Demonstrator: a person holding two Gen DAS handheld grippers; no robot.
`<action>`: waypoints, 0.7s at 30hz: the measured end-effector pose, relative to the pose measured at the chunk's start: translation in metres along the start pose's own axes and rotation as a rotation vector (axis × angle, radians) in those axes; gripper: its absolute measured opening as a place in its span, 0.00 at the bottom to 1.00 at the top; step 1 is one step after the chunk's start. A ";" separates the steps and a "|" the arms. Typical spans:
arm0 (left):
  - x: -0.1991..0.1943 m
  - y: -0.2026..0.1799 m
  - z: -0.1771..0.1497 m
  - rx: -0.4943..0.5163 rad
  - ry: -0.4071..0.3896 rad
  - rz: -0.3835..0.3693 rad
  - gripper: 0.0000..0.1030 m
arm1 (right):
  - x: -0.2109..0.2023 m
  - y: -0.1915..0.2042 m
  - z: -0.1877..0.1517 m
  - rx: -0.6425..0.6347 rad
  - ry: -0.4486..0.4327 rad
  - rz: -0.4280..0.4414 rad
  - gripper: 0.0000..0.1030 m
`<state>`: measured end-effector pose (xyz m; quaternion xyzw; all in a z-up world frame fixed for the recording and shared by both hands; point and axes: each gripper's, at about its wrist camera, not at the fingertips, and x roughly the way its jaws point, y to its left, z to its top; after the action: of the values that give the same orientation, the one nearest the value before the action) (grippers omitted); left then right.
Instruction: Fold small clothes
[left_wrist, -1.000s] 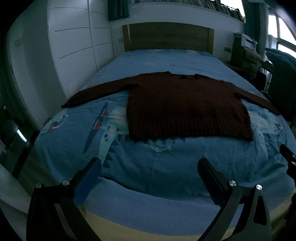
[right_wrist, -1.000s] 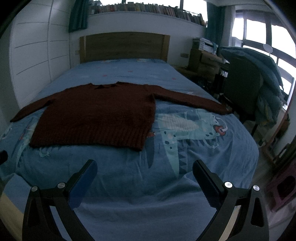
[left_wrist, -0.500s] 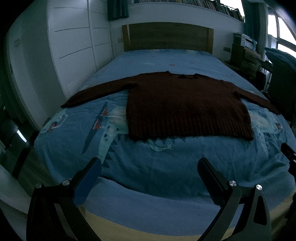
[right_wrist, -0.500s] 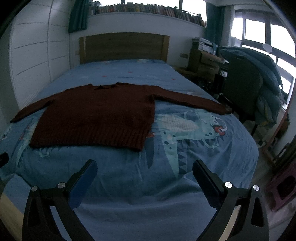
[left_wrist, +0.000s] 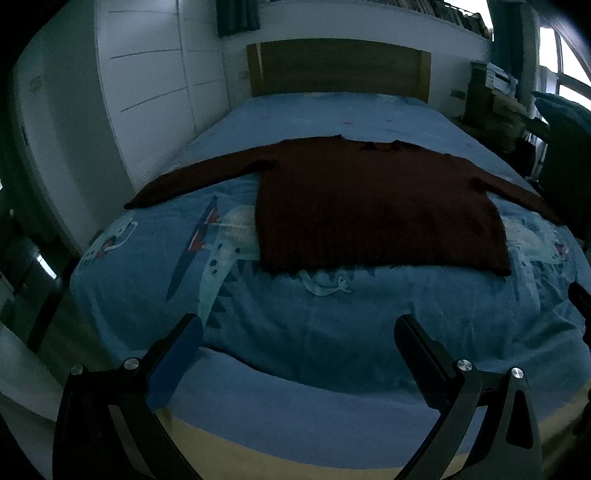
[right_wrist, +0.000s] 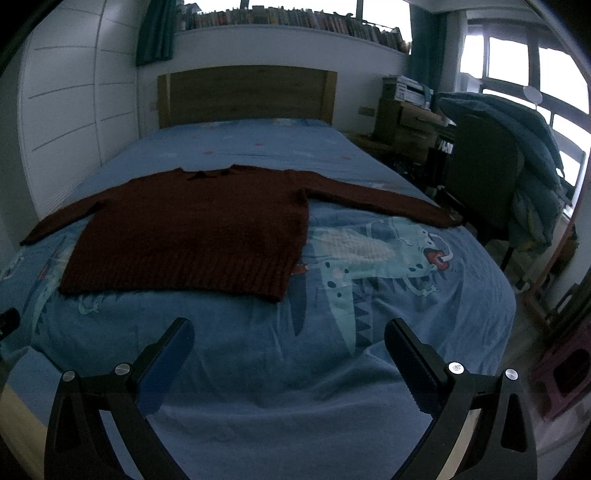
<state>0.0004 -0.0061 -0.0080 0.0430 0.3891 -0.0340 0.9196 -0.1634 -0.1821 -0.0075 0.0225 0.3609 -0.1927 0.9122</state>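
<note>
Nothing has really moved since the earlier frames: both views only drift a little. Left gripper (left_wrist: 297, 334) and right gripper (right_wrist: 288, 338) hover at the foot of the bed (right_wrist: 258, 365), fingers spread wide and holding nothing. At 12 o'clock from both, the dark red sweater (left_wrist: 373, 206) lies flat with sleeves stretched out, probably so arranged to make the first fold easy.

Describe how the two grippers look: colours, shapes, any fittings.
Both the left gripper and the right gripper have black angular frames with triangular cut-outs and round silver screws. Each left finger carries a blue pad; each right finger is black, ridged on the right gripper. No cables or sleeves show.
</note>
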 end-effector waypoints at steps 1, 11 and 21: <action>0.001 0.000 0.000 0.000 0.002 0.002 0.99 | 0.000 0.001 0.000 0.000 0.000 -0.001 1.00; 0.001 0.003 -0.001 -0.006 0.012 0.010 0.99 | -0.001 0.001 0.001 -0.002 -0.002 -0.001 1.00; 0.003 0.005 0.001 0.000 0.033 -0.023 0.99 | -0.002 0.002 0.003 -0.002 -0.007 -0.002 1.00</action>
<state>0.0040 -0.0009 -0.0095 0.0391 0.4049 -0.0439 0.9125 -0.1614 -0.1802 -0.0042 0.0207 0.3581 -0.1932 0.9132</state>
